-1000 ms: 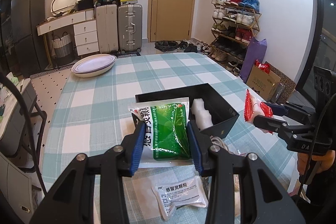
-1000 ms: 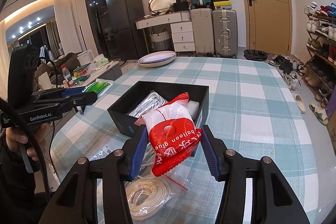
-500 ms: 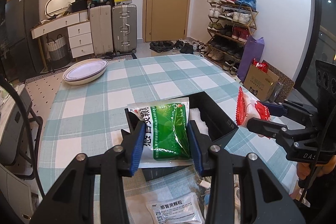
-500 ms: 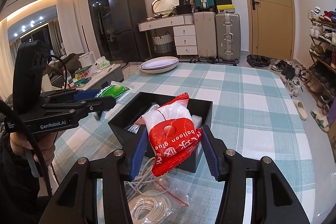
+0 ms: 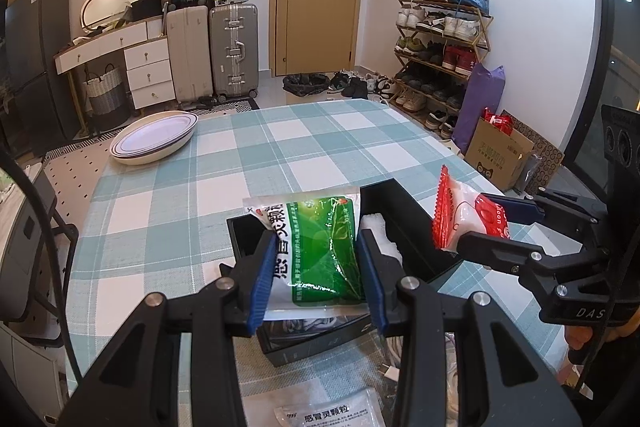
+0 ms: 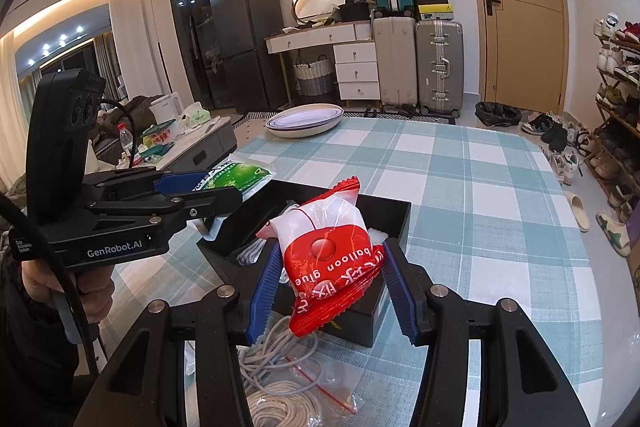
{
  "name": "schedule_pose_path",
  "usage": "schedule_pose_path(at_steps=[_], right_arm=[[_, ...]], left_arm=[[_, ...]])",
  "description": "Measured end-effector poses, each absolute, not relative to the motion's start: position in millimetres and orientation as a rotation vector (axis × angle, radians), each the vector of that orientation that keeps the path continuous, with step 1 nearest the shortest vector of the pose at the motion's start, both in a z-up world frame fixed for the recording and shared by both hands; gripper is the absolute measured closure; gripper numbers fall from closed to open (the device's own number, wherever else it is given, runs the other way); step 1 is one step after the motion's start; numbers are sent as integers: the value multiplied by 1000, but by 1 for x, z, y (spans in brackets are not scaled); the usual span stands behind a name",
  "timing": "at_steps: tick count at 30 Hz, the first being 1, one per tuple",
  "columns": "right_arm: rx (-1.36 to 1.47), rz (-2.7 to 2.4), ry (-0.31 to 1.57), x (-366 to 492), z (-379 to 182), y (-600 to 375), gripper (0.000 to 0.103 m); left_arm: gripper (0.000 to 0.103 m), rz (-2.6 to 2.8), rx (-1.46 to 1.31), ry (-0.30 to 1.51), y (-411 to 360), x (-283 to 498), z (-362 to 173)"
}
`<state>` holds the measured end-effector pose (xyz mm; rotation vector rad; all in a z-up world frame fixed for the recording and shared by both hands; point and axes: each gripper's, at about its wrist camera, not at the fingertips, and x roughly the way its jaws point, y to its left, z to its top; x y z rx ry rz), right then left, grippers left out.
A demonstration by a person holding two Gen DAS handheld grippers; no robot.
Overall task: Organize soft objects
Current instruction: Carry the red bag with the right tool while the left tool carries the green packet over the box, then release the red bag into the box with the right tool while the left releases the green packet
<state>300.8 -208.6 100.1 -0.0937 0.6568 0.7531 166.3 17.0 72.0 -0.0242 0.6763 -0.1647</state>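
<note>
Right now both tools hang level above the black box on the checked bench. Left tool pinches the green sachet flat over the box's near end; right tool clamps the red balloon glue packet upright, just beside the box's right edge.

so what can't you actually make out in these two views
- Black box contents: left wrist view, mostly hidden behind the green packet.
- White sachet: left wrist view, cut off by the bottom edge.
- Bagged cord: right wrist view, partly hidden by the right tongs.
</note>
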Motion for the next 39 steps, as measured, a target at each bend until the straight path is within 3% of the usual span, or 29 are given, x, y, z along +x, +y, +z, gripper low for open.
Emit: schedule_pose_path(at_steps=[39], right_arm=[[-251, 735, 718, 345, 53, -165, 52]], left_arm=[[64, -149, 37, 774, 6, 211, 22]])
